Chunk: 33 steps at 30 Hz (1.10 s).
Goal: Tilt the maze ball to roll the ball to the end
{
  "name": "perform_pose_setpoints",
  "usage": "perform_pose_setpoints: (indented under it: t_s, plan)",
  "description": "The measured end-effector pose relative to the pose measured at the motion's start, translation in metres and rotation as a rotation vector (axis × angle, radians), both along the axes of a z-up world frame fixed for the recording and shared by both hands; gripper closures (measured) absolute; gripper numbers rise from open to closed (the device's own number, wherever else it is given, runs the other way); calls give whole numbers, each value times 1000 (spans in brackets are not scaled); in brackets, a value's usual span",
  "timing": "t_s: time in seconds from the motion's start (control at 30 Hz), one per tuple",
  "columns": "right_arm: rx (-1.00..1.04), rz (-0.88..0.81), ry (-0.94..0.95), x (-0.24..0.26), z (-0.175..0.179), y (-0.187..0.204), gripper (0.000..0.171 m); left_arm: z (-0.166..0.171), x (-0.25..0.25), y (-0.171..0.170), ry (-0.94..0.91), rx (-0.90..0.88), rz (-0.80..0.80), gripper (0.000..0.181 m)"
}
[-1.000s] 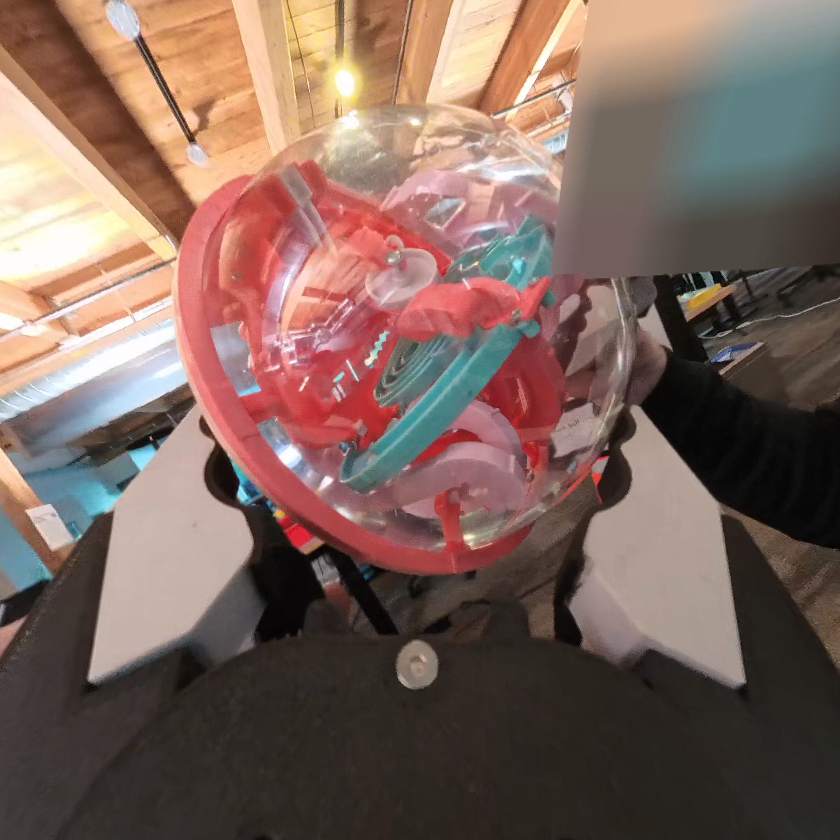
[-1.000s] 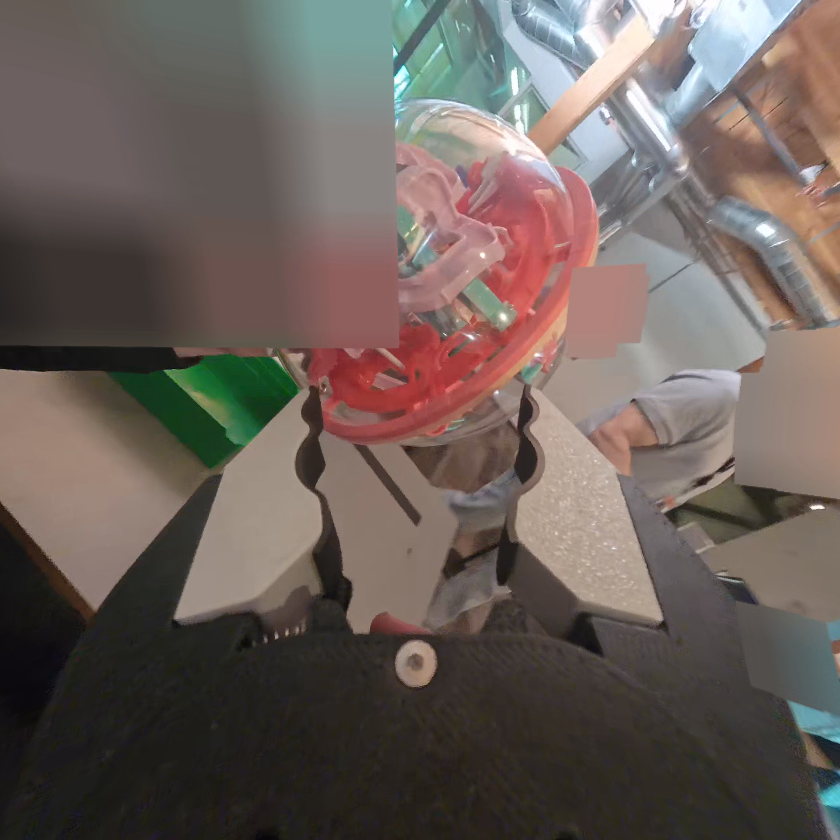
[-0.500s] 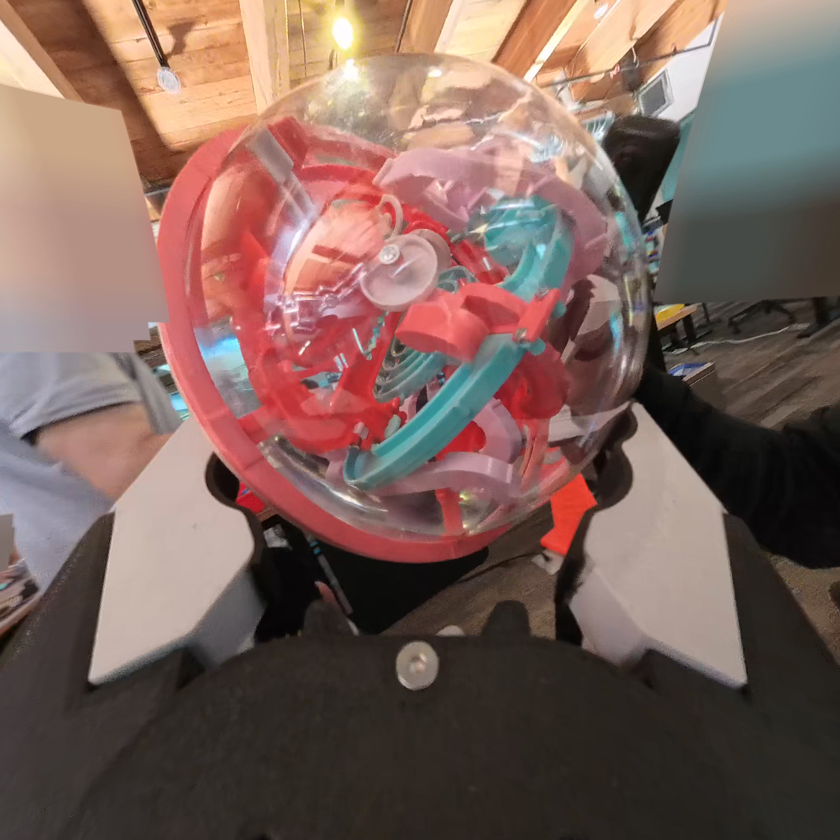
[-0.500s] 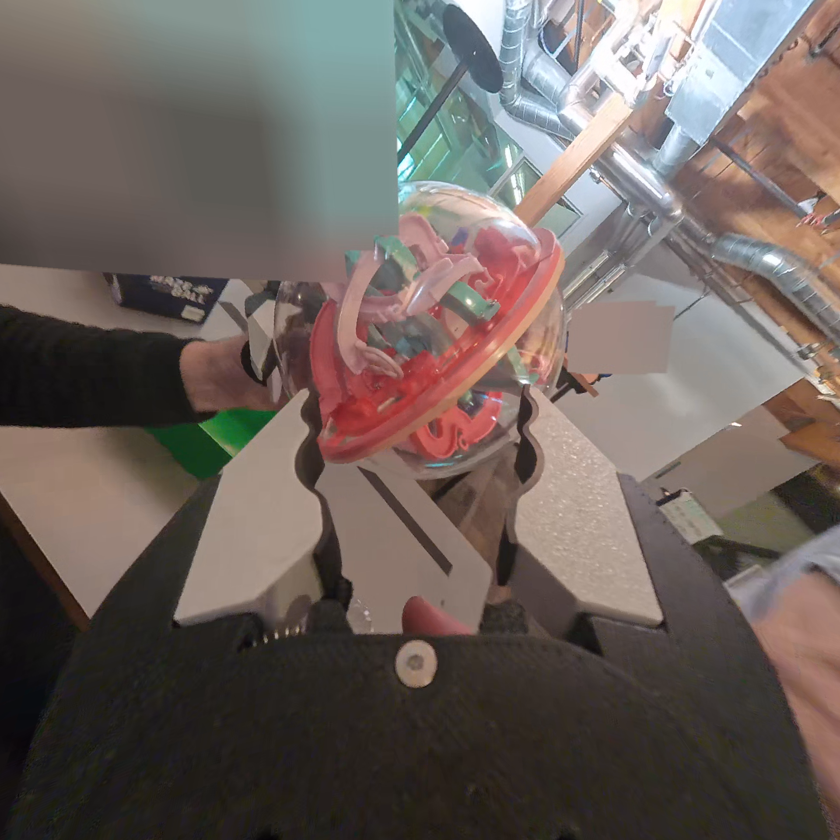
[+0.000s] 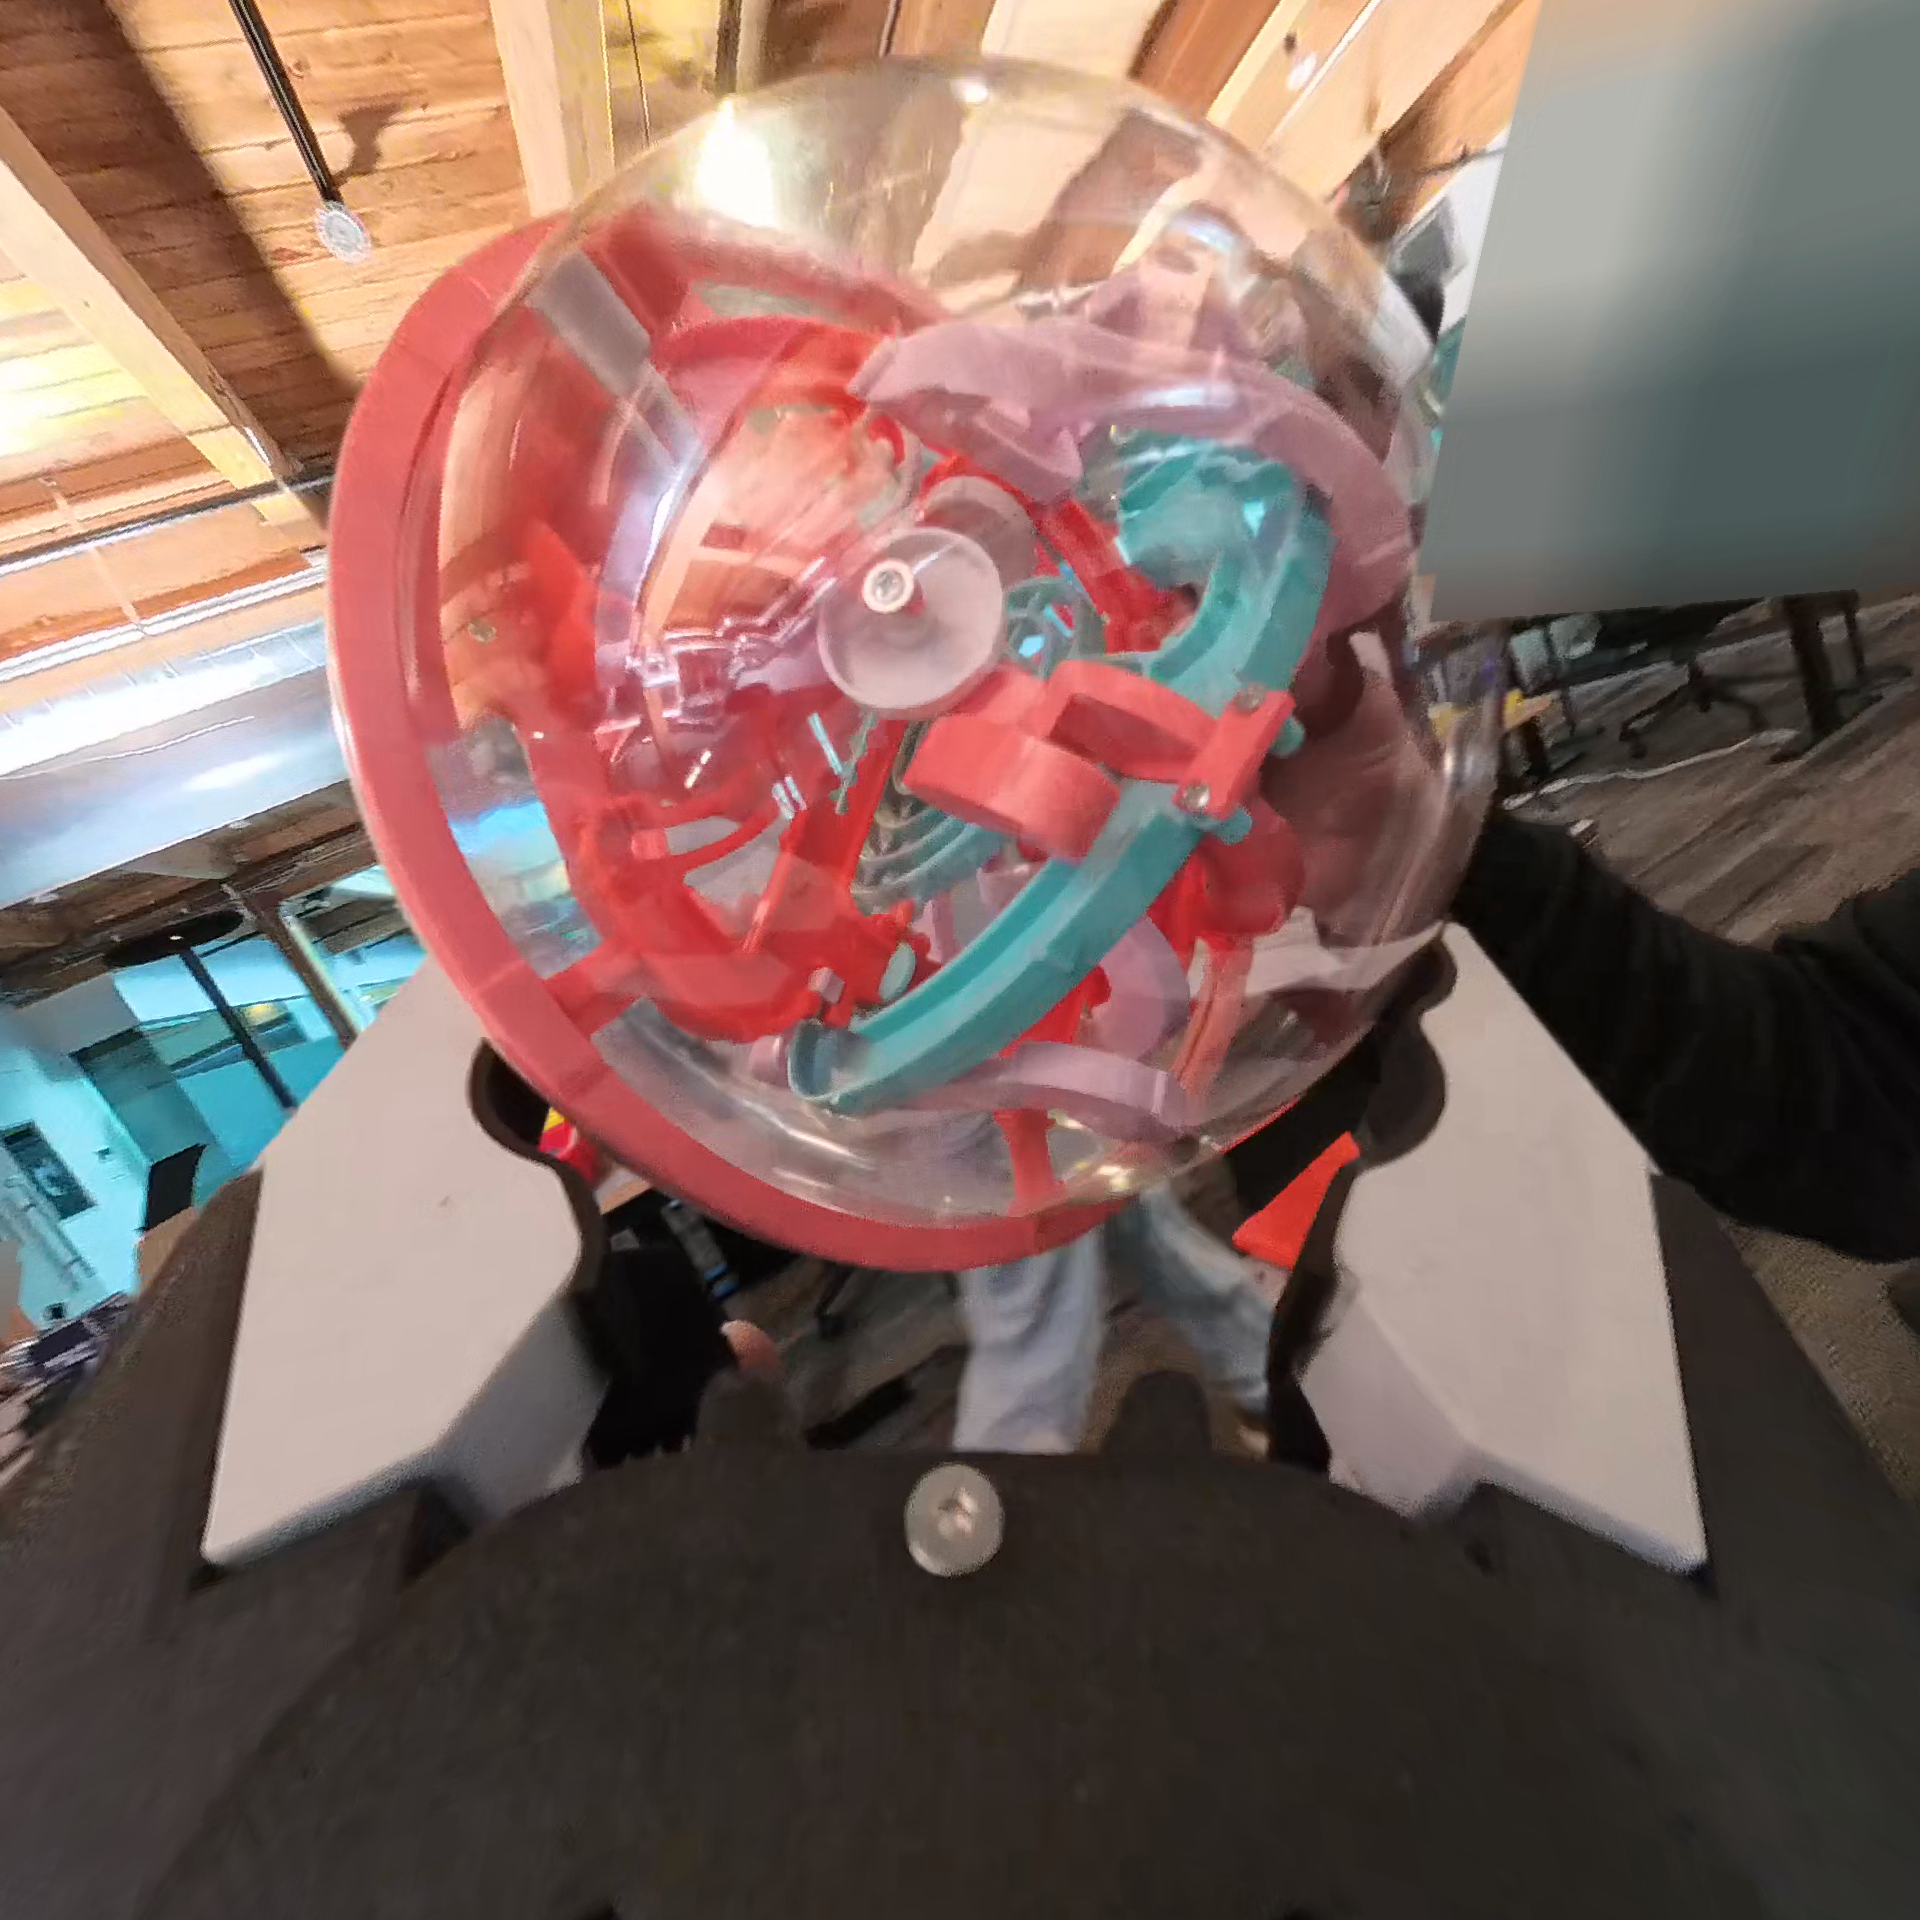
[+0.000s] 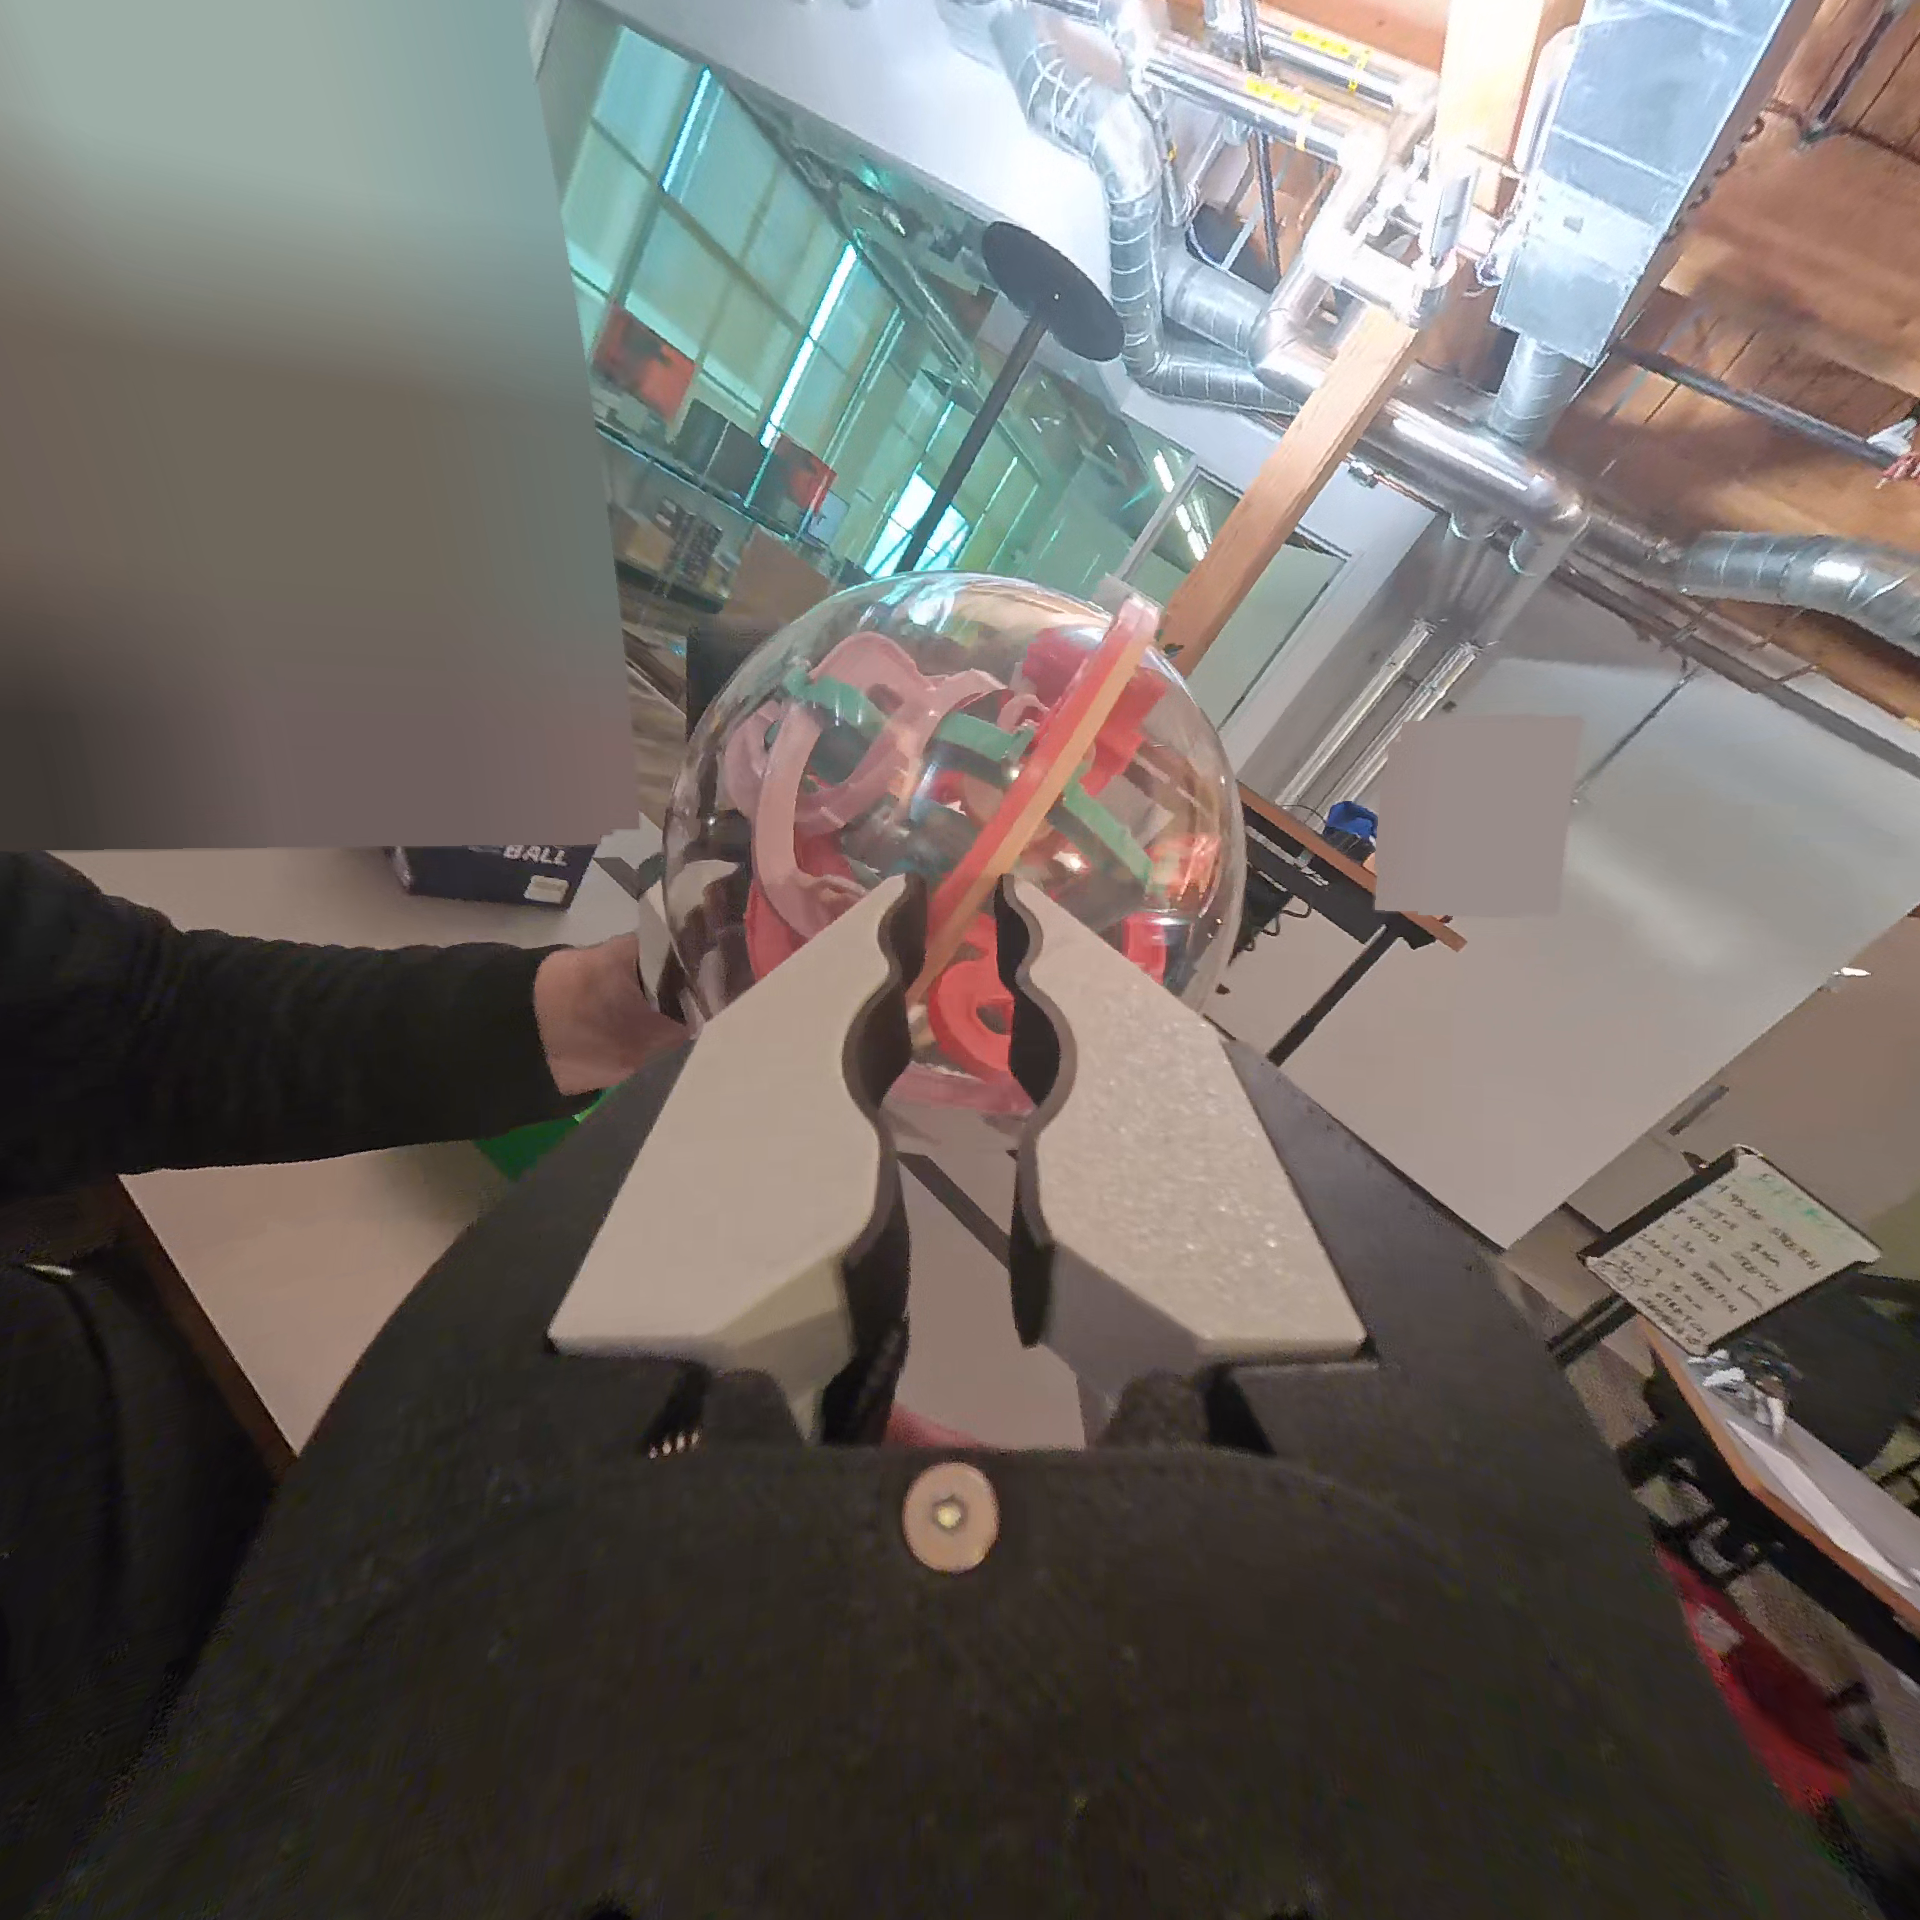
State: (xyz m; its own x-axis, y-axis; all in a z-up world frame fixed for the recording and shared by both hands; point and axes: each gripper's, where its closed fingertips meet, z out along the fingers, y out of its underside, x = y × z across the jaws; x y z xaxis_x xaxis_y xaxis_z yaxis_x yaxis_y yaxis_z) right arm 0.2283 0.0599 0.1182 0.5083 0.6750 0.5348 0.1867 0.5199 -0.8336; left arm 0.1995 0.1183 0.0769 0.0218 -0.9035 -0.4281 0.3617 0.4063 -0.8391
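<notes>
The maze ball (image 5: 904, 665) is a clear sphere with red, teal and lilac tracks inside and a red rim (image 5: 416, 831) around its middle. It is held up in the air. My left gripper (image 5: 961, 1070) has its fingers spread wide and shut on the sphere's lower sides. In the right wrist view the maze ball (image 6: 831, 748) stands with its rim (image 6: 1081, 727) edge-on. My right gripper (image 6: 951, 914) is shut on that rim at its lower end. A hand in a black sleeve (image 6: 603, 997) holds the left gripper at the sphere's left. I cannot make out the small ball inside.
A white table (image 6: 312, 1247) lies below left with a dark box (image 6: 488, 868) and a green object (image 6: 520, 1143). A person in jeans (image 5: 1039, 1330) stands behind the ball. A desk (image 6: 1351, 883) and a clipboard (image 6: 1725, 1247) are to the right.
My right gripper's fingers have closed from a wide gap onto the red rim. The ball has turned so the rim now stands edge-on to the right camera. The left gripper keeps its hold.
</notes>
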Motion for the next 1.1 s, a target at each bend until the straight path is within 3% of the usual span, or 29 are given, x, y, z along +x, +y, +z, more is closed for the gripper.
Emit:
perform_pose_setpoints:
  t_s: [0.13,0.23,0.47,0.57,0.67,0.83,1.1]
  plan:
    - [22,62,63,6,2,2,161,4,2,3,27,63,57,24]
    - [114,128,111,6,27,-16,162,33,0,-8,42,171,108,24]
    - [466,212,131,4,114,-126,163,152,-13,-119,54,619,257,24]
    - [394,233,233,24,125,-92,164,176,-5,-116,87,638,312,24]
    - [282,223,278,33,102,-51,164,156,3,-81,128,522,303,23]
    - [171,244,334,42,74,-27,164,104,16,-33,260,364,365,23]
    - [80,214,332,46,46,-2,164,59,27,-3,219,199,291,23]
